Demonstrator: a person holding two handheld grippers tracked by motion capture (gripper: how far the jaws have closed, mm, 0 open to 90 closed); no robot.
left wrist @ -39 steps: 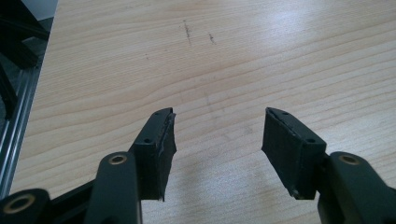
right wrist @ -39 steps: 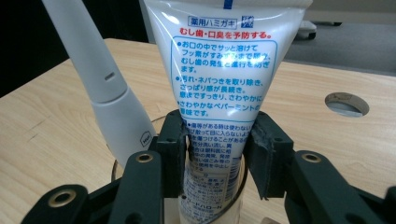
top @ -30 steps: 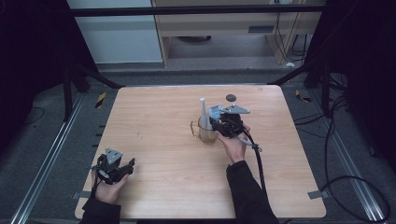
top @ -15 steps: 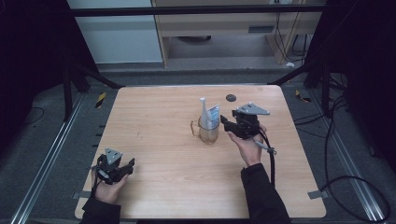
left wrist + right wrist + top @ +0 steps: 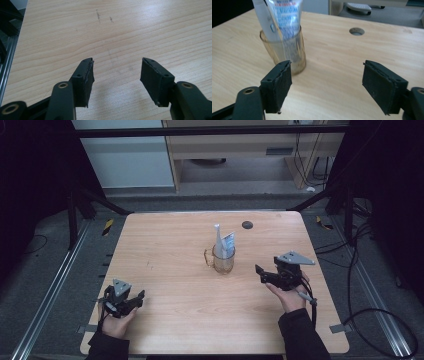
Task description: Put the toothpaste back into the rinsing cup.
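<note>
From the high view we've got the glass cup (image 5: 223,260) standing near the middle of the wooden table (image 5: 165,245), with a toothpaste tube (image 5: 228,243) and a white toothbrush (image 5: 218,238) upright inside it. Our right gripper (image 5: 262,272) sits off to the cup's right, apart from it, and the left gripper (image 5: 136,298) is way down at the near left corner. In the left gripper view our jaws are spread wide over bare wood. In the right gripper view they're released too, empty, cup just ahead on the left.

wooden table (image 5: 170,250) with glass mug (image 5: 223,261)
</note>
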